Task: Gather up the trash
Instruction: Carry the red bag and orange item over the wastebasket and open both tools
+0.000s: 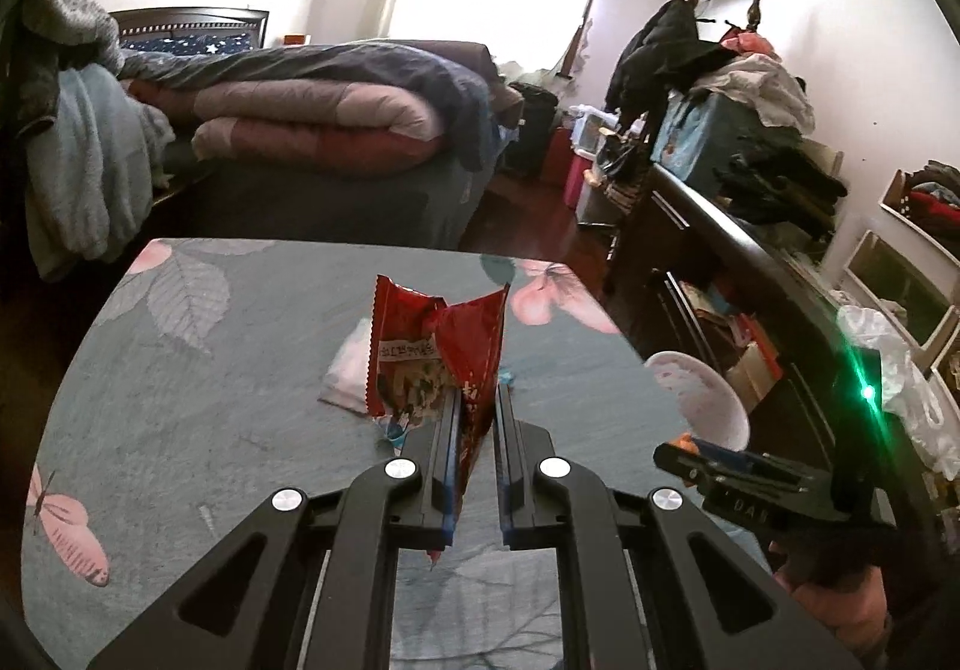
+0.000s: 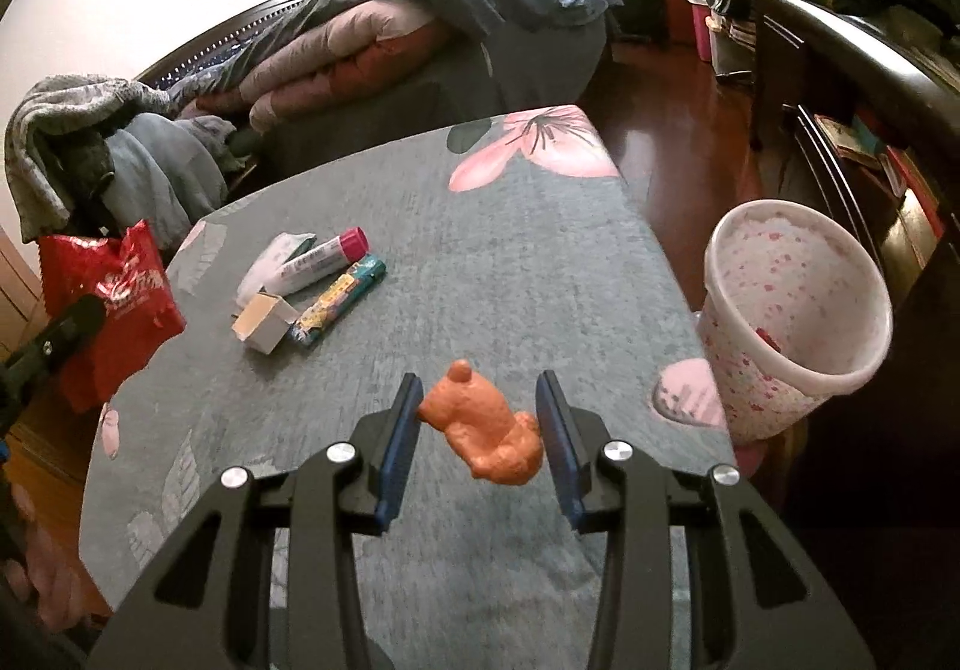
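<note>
My left gripper (image 1: 480, 391) is shut on a torn red snack wrapper (image 1: 438, 352), which stands up between its pads above the flowered tablecloth (image 1: 210, 400). The right wrist view shows the same wrapper (image 2: 120, 304) at the far left, off the table edge. My right gripper (image 2: 478, 387) is shut on a lumpy orange scrap (image 2: 486, 430), which hangs between its blue pads over the near part of the table (image 2: 480, 250). A white bin with pink speckles (image 2: 798, 274) stands beside the table's right edge, close to the right gripper.
On the table's left part lie a white tube with a pink cap (image 2: 324, 262), a small cardboard box (image 2: 267, 322), a colourful wrapper (image 2: 336, 304) and a crumpled white wrapper (image 2: 270, 262). A bed with folded quilts (image 2: 372, 40) stands behind, and a dark cabinet (image 2: 840, 130) to the right.
</note>
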The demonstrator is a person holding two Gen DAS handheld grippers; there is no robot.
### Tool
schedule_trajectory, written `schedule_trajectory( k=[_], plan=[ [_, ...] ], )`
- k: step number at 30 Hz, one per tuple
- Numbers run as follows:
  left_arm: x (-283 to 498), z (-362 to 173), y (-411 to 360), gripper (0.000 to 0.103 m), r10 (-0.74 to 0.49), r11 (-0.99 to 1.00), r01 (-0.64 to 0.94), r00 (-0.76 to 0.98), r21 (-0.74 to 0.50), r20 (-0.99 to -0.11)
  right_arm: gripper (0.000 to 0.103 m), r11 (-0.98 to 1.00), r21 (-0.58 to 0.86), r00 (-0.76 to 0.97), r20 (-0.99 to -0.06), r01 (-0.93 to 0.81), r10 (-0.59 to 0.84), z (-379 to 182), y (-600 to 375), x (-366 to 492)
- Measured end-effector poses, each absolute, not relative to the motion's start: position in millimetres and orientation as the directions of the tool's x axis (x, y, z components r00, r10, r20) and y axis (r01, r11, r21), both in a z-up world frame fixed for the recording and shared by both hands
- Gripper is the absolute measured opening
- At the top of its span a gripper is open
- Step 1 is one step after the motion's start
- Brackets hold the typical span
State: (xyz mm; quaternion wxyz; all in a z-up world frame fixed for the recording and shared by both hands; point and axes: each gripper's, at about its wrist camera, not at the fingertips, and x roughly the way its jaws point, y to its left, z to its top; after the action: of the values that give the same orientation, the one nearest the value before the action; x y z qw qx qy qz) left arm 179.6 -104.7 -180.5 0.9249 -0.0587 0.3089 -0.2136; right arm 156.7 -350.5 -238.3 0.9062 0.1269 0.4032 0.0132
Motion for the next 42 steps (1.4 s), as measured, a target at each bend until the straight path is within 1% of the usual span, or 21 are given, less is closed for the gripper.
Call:
schedule_trajectory(
  k=[8,16,29,42],
  plan=[
    [168,-164,-142,0.010,-0.486,0.869,0.449,0.698,-0.208,-0.525,0.040,0.959,0.266,0.703,-0.701,0.099,0.122,-227,-369,130],
    [159,-151,-188,0.010,-0.554,0.819,0.541,0.661,-0.190,-0.506,0.040,0.947,0.282,0.721,-0.687,0.152,0.089,-221,-401,107],
    [151,-137,-275,0.010,-0.664,0.710,0.685,0.575,-0.162,-0.479,0.040,0.915,0.291,0.742,-0.671,0.279,-0.013,-218,-468,77],
    [163,-137,-341,0.010,-0.717,0.634,0.758,0.504,-0.151,-0.482,0.040,0.882,0.271,0.734,-0.670,0.385,-0.114,-220,-524,65]
  ],
)
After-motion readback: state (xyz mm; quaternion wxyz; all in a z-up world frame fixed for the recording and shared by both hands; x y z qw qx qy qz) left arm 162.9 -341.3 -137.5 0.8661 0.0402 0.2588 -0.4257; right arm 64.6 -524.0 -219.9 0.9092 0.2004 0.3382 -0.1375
